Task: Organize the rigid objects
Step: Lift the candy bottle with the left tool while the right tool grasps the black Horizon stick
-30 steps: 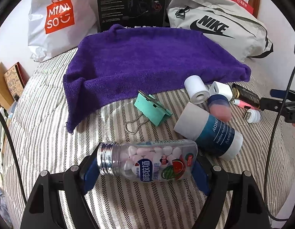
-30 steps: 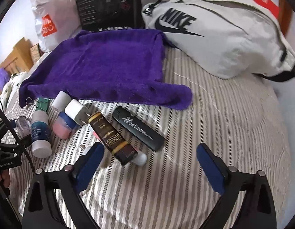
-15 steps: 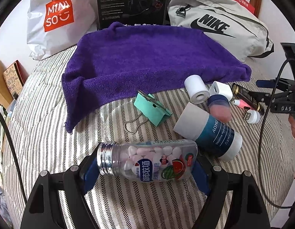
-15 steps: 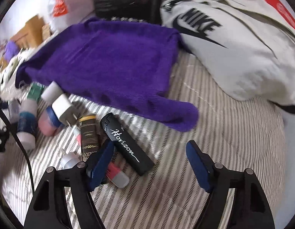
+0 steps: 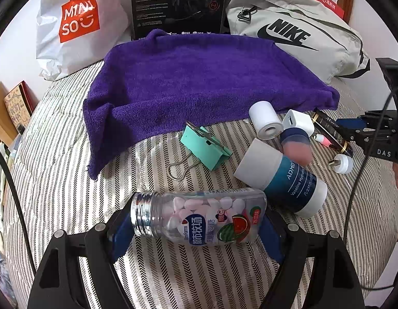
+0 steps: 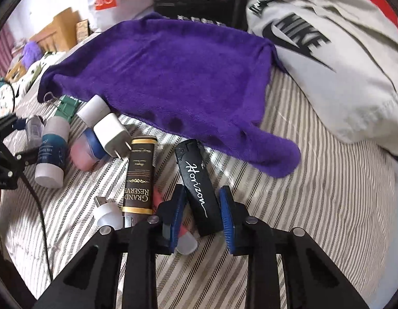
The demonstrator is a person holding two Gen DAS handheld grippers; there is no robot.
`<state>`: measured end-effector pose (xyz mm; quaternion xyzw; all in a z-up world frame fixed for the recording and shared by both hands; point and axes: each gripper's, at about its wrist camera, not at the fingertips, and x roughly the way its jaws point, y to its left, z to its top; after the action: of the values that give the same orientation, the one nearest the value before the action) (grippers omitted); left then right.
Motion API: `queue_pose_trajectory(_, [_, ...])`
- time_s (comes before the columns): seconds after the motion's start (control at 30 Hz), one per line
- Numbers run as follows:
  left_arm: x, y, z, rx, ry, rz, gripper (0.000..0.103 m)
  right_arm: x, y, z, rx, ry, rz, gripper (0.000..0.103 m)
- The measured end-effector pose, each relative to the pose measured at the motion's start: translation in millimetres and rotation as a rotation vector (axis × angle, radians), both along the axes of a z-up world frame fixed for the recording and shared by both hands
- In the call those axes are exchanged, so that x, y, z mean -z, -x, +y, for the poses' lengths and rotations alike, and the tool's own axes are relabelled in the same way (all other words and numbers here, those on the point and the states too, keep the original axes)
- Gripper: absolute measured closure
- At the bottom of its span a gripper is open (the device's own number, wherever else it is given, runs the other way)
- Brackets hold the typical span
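Below the purple towel [image 5: 199, 82] on the striped bed [image 5: 70, 193]: left gripper [image 5: 196, 225] jaws clamped end to end on clear plastic candy bottle [image 5: 199, 216]; right gripper [image 6: 202, 215] jaws closed against black rectangular Horizon lighter [image 6: 197, 188], beside brown Grand Reserve tube [image 6: 139, 175].

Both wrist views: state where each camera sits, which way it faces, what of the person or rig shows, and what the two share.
Left wrist: on the left gripper, facing forward over the candy bottle between its fingers toward the purple towel; the other gripper shows at its right edge.
Right wrist: on the right gripper, facing forward over the black Horizon case between its fingers.
Shared: towel, Nike bag, white charger.
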<state>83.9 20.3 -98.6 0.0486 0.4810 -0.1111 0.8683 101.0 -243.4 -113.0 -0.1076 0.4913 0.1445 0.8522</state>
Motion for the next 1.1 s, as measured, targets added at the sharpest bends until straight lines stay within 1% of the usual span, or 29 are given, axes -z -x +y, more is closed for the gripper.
queue_pose_trajectory(0.1, [0,0,-1,-0.003,-0.002,0.000,0.022,-1,-7,-5,0.021,-0.044,0.029,0.077])
queue_pose_trajectory(0.17, [-1,-1,1,-0.009,0.007,0.005,0.022,-2,-5,-2,0.031,-0.045,0.050,0.078])
queue_pose_trajectory(0.27, [-1,-1,2,-0.014,0.016,0.007,0.022,-2,2,3,0.005,-0.064,0.064,0.078])
queue_pose_trajectory(0.5, [0,-2,-3,-0.025,-0.016,0.003,0.022,-1,1,16,-0.006,-0.005,0.011,0.079])
queue_pose_trajectory(0.63, [-1,-2,-3,-0.038,-0.012,0.000,0.022,-2,2,7,0.021,-0.041,0.025,0.079])
queue_pose_trajectory(0.73, [-5,1,0,-0.047,0.007,0.010,0.022,-7,8,3,0.027,-0.056,0.032,0.079])
queue_pose_trajectory(0.93, [-21,10,13,-0.067,0.039,-0.002,0.022,-23,19,-7,0.062,-0.078,0.020,0.079])
queue_pose_trajectory(1.1, [-34,13,21,-0.082,0.051,-0.017,0.022,-36,21,-12,0.071,-0.093,0.011,0.079])
